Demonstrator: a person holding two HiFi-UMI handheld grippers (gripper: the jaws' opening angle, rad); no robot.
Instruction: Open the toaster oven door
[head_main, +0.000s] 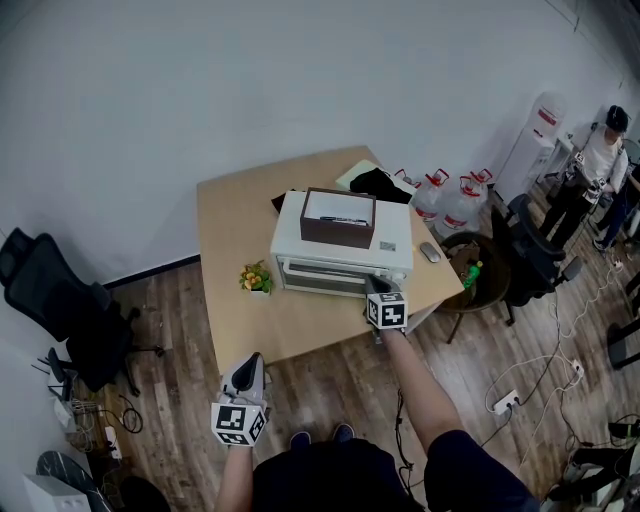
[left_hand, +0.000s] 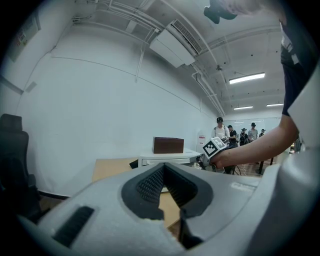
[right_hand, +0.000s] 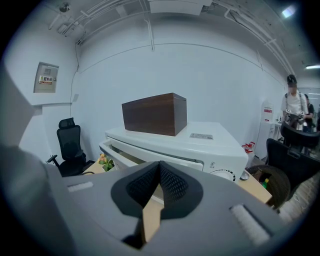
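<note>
White walls and a wood floor go all around a light wooden tabletop (head_main: 225, 320). On it sits the white boxy toaster oven (head_main: 345, 250), with a dark brown box (head_main: 338, 217) on its roof. The oven door (head_main: 322, 276) faces you. It looks shut or nearly shut; I cannot tell which.

Your right gripper (head_main: 377, 288) is up close at the oven's front right corner, near the round white dial (right_hand: 223, 175). Its fingers (right_hand: 172, 184) are pressed together with nothing between them. Your left gripper (head_main: 250, 366) hangs low over the floor, off the near edge of the tabletop and well apart from the oven. Its fingers (left_hand: 150, 182) are also together and empty.

To do this step well, I think you should spread the right fingers first. Then slide left along the top of the door and grab it near the middle. Pull toward you and down in a gentle curve, since a door like this most likely swings down from the bottom. Go slowly so the oven does not slide.

Bare tabletop lies in front of the oven, so the door should have room to drop. Watch the small pot of yellow flowers (head_main: 257, 278) just beside the oven's left front corner. The tabletop's right corner is near your right gripper, so do not drift past that edge.
</note>
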